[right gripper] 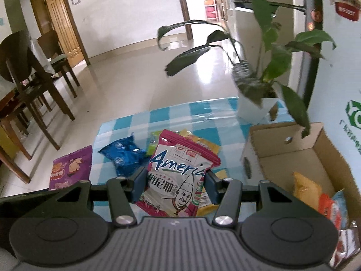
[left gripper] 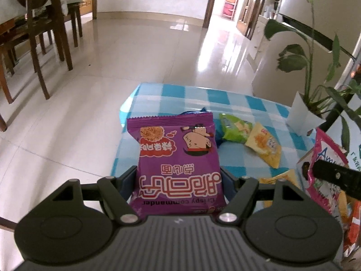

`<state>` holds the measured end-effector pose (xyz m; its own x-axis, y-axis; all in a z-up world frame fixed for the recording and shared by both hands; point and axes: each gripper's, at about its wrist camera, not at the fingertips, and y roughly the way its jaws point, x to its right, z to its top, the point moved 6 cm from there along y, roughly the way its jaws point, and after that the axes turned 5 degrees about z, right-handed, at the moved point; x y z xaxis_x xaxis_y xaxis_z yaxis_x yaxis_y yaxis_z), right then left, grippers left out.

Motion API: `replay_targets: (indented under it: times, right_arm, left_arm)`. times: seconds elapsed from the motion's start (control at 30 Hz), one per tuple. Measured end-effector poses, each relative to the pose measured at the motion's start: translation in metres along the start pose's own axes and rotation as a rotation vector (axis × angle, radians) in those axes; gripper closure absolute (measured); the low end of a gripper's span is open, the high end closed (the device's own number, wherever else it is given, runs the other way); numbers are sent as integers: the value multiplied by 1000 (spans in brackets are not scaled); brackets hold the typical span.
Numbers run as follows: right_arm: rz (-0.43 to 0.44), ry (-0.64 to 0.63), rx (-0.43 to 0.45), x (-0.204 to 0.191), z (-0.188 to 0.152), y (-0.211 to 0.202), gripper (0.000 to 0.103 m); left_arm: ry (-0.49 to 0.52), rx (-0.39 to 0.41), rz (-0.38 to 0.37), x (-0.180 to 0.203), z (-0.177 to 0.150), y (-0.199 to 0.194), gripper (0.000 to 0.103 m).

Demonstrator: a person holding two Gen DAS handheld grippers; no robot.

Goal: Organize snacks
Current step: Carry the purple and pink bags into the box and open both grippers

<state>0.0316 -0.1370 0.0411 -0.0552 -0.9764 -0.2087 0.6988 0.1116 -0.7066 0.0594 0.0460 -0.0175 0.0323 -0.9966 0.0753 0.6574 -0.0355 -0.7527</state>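
While both pairs of tongs are carrying a packet clear of the desk (right gripper: 180,117), the deciding relation is where the cardboard box (right gripper: 325,149) is lying relative to each load. The left tongs (left gripper: 178,178) are standing about half open and are gripping the purple noodle packet (left gripper: 176,158) across its width, with the packet's long axis running straight out ahead along the fingers and its print reading upside down in the left wrist view. The right tongs (right gripper: 174,184) are set narrower and are pinching the pink-and-white packet (right gripper: 180,171) by its lower half, the packet pointing forward and tilting slightly to the right. The box is sitting at the right of the checked desk, just beside the white plant pot (right gripper: 255,108), and is already holding several packets in its near corner. Judged from these views, the right hand is the nearer one: the open box is lying directly to the right of its tongs, whereas the left hand is working at the desk's left edge and is having to cross the loose snacks, namely a blue packet (right gripper: 126,155), a green packet (left gripper: 234,128) and a yellow packet (left gripper: 264,146). The right load is likely to be going in first, with clearance from the drooping leaves (right gripper: 293,106) over the box wall needing attention.
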Motion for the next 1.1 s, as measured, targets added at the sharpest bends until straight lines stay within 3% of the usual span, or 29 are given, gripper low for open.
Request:
replay_targets:
  times: [0.17, 0.57, 1.1]
  right_arm:
    - [-40, 5, 33, 23, 5, -14, 43]
    - [-144, 73, 70, 96, 8, -43, 43]
    - [-232, 233, 152, 175, 19, -81, 43]
  left_arm:
    - [53, 24, -6, 23, -2, -4, 29]
    - [152, 41, -105, 88, -26, -17, 29]
    - [209, 37, -398, 206, -45, -47, 29]
